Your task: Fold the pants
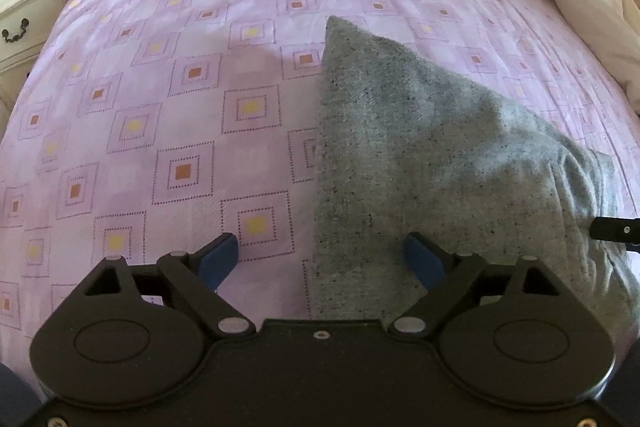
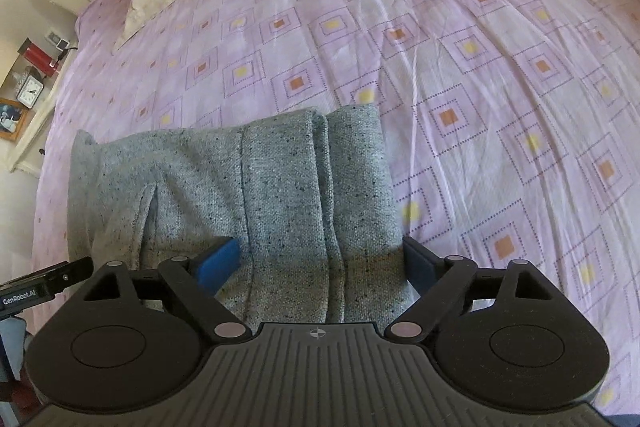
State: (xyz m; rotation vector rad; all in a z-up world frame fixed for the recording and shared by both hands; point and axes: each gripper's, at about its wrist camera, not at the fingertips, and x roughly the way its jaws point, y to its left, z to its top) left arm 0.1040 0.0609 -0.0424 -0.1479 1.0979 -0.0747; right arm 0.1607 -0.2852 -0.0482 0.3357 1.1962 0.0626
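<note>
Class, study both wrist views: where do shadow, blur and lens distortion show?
Left wrist view: a soft shadow falls on the bedspread left of the grey pants, whose weave looks slightly blurred; the bed edges bow. Right wrist view: a shadow band crosses the pants near the open jaws; the sheet's squares curve toward the rim.

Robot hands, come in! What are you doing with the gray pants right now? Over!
Left gripper jaws open, empty. Right gripper jaws open, over the cloth. Gray pants folded up on the purple bedsheet. Nothing in the way.
</note>
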